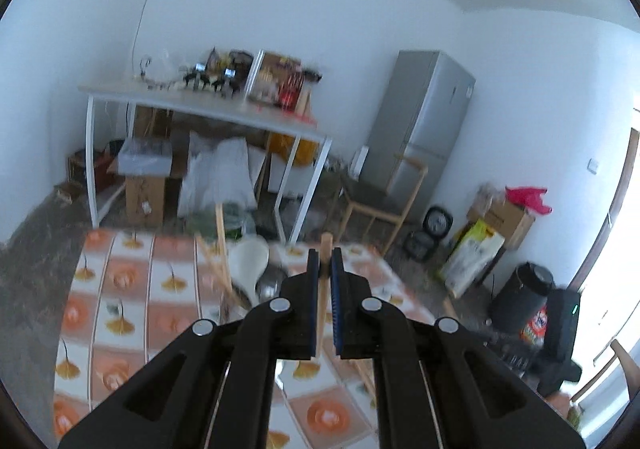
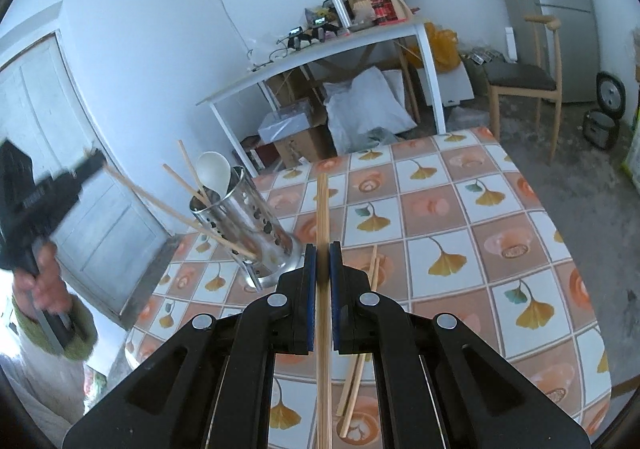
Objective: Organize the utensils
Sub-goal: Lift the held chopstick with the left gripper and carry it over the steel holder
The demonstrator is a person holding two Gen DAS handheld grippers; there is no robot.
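A perforated steel utensil holder stands on the tiled tablecloth and holds a white spoon and several wooden chopsticks. My right gripper is shut on a wooden chopstick, held above the table right of the holder. My left gripper is shut on another wooden chopstick; in the right wrist view it is at far left, its chopstick slanting down to the holder. In the left wrist view the holder and spoon sit just left of its fingers.
Two loose chopsticks lie on the cloth under my right gripper. Behind the table are a white desk with clutter, boxes and bags under it, a wooden chair, a grey fridge and a door.
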